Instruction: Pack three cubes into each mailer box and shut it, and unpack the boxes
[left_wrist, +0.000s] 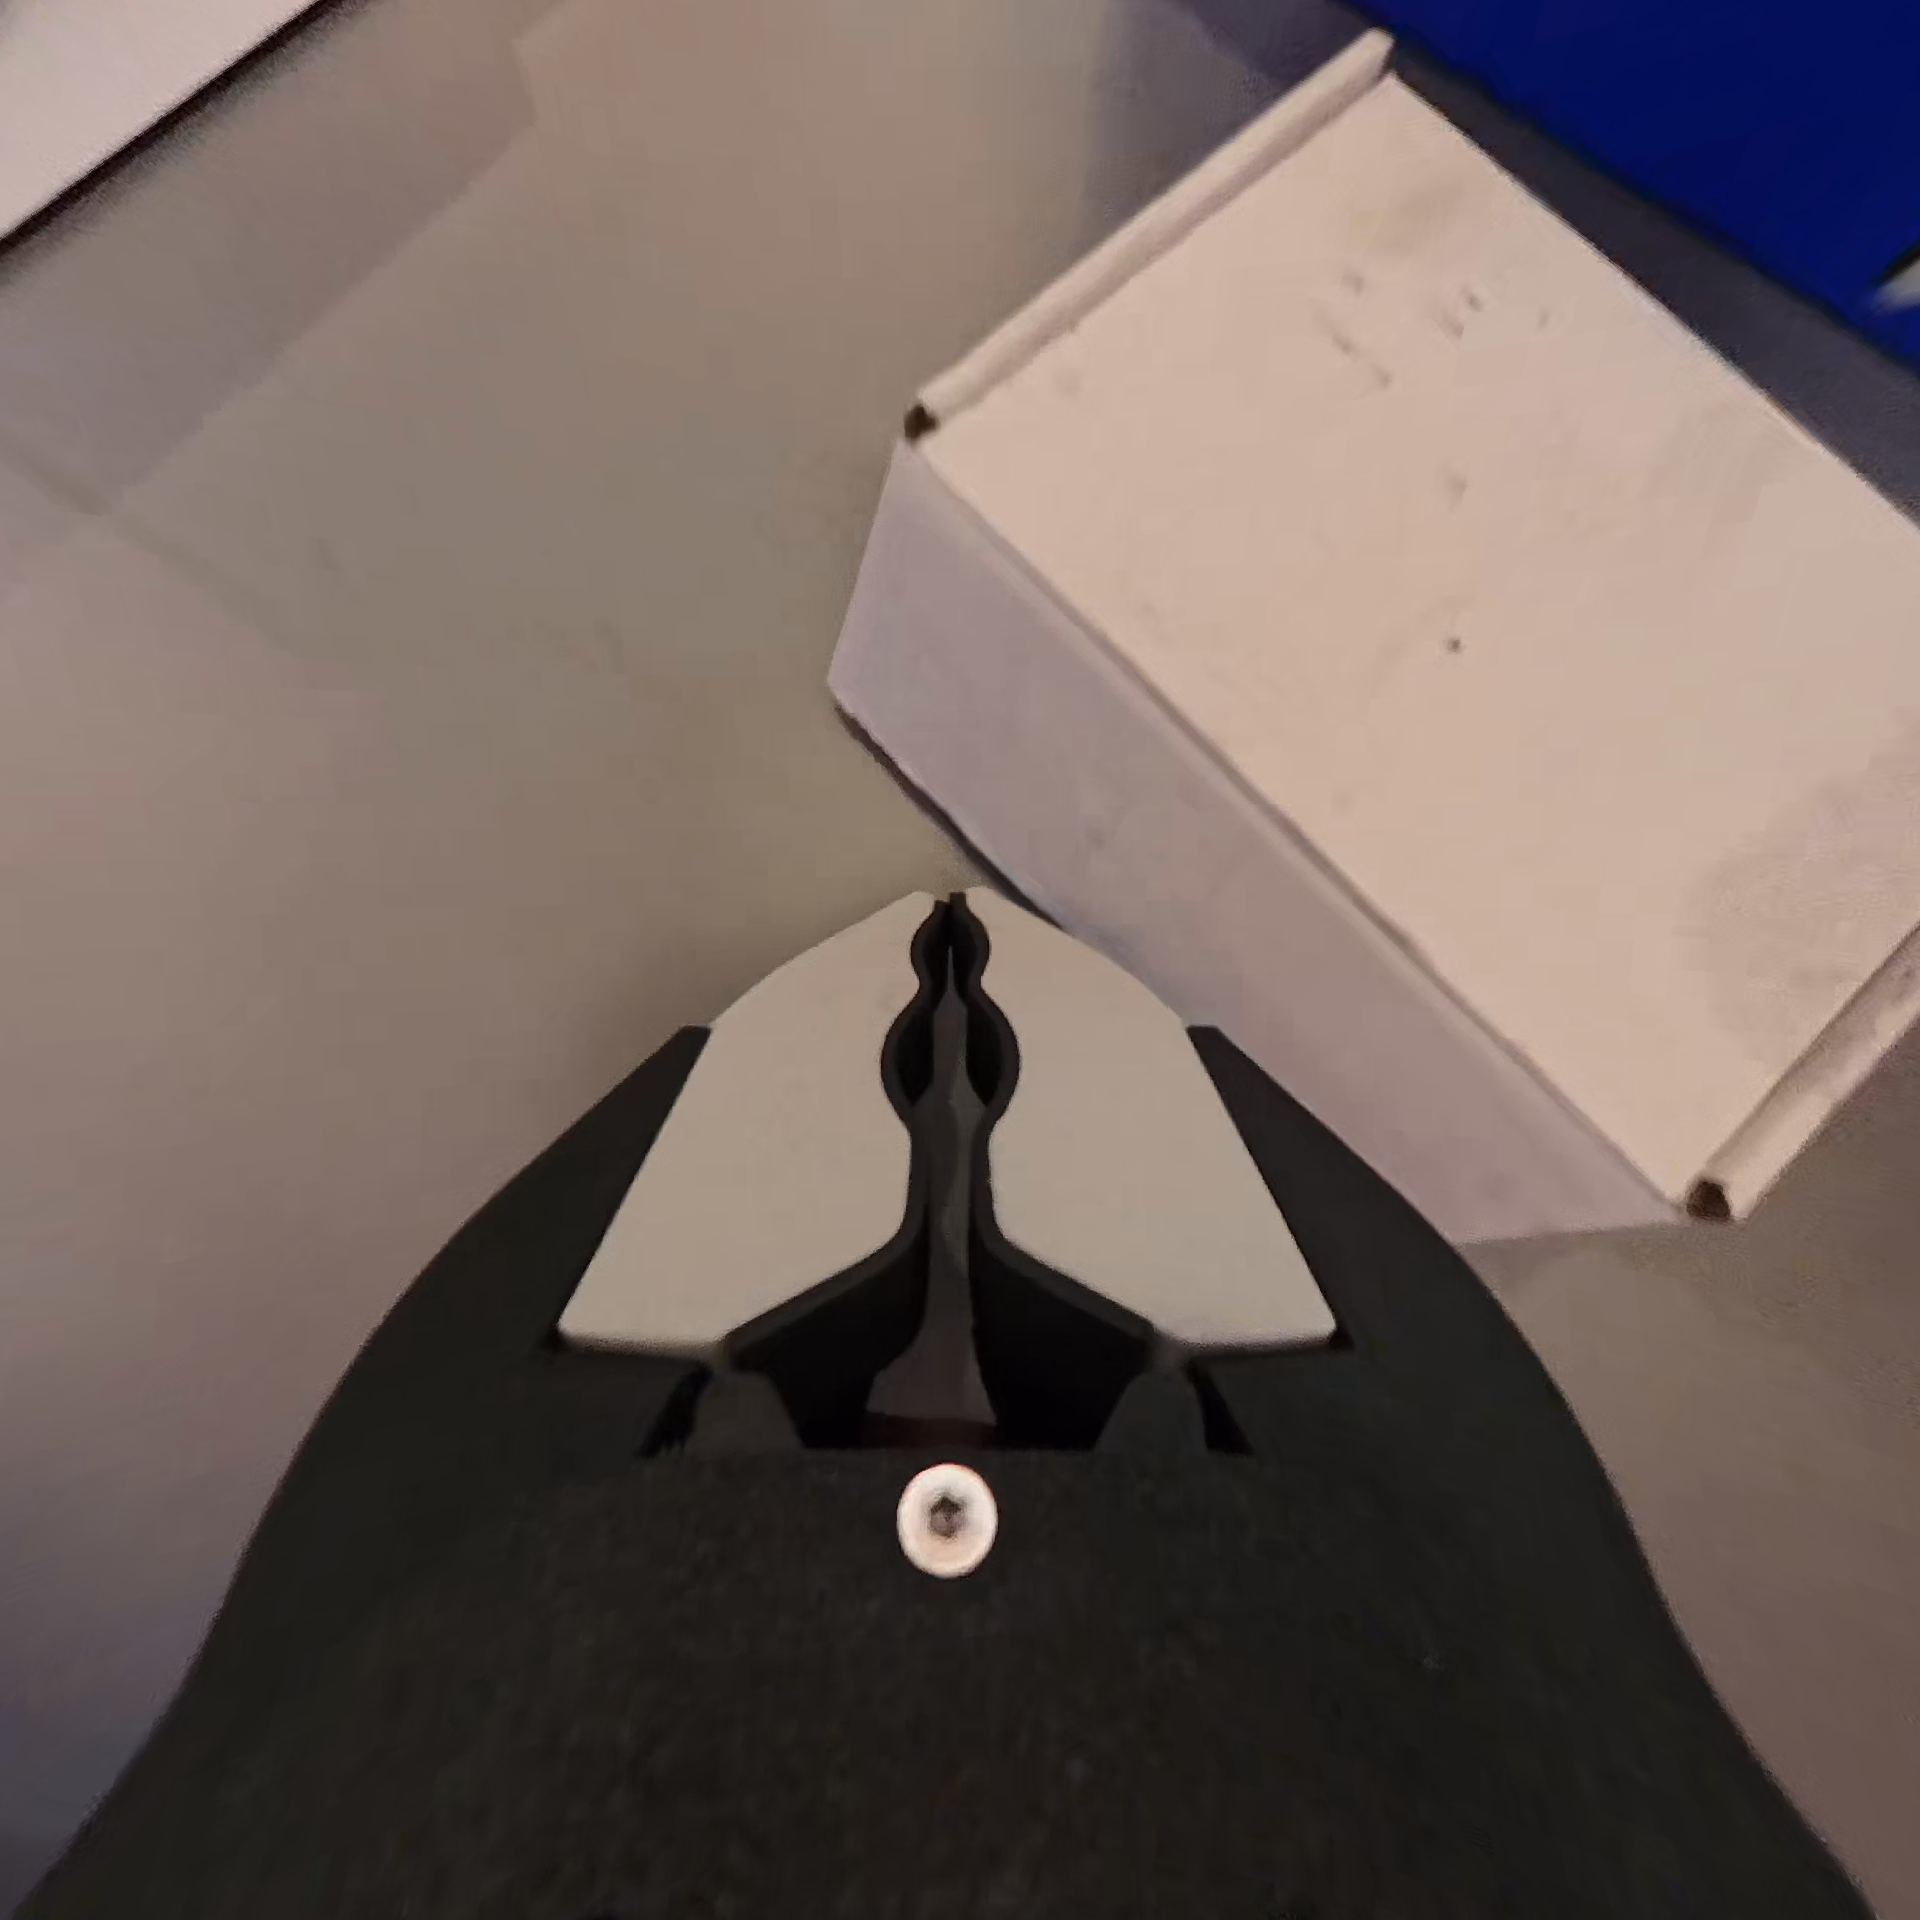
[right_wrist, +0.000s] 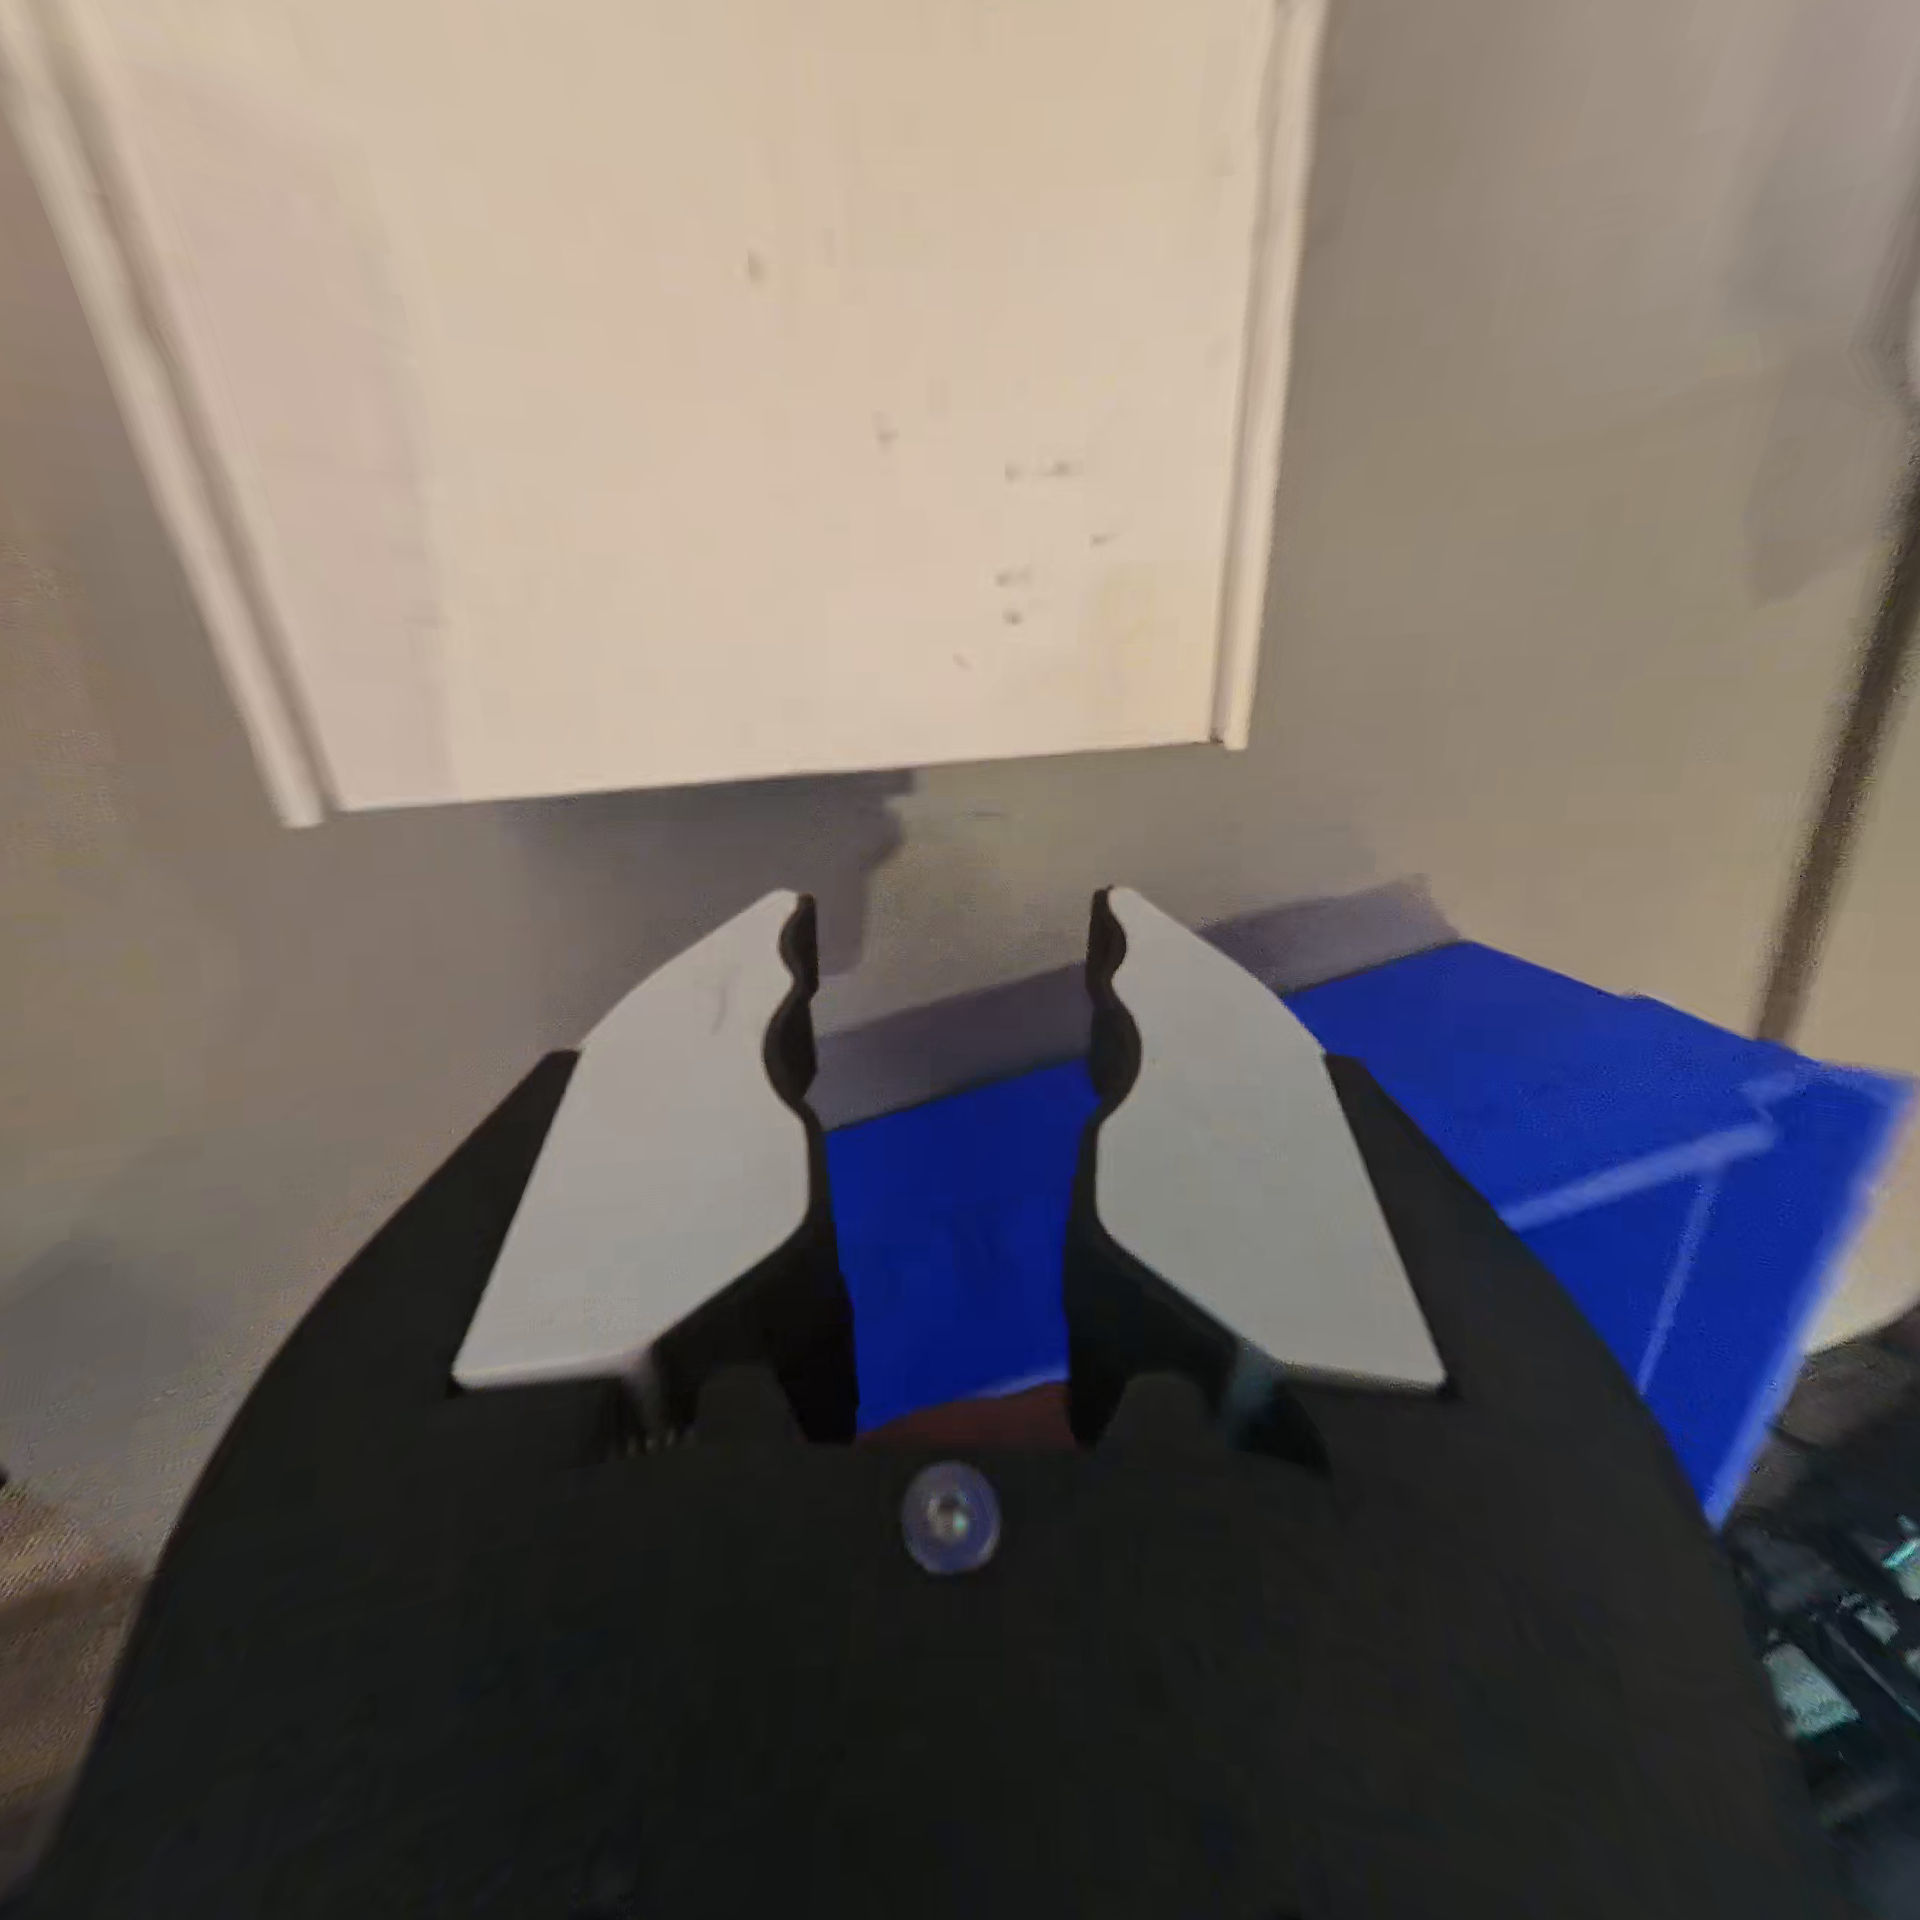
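Mailer box (left_wrist: 1434, 582), white and lid shut, lies at right of the left wrist view beside the closed, empty left gripper (left_wrist: 952, 906), while the right gripper (right_wrist: 951, 914) hangs open below it; no cubes visible, so contents and stage remain unclear.

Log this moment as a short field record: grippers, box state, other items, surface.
left gripper: shut, empty, tips close to the near lower corner of the mailer box; contact unclear
right gripper: open, empty, above the blue container, short of the box
mailer box: white cardboard, lid closed, lying flat, turned at an angle in the left wrist view
second box: only a white corner shows, far left
blue container: beside the mailer box
cubes: none visible
table: light grey
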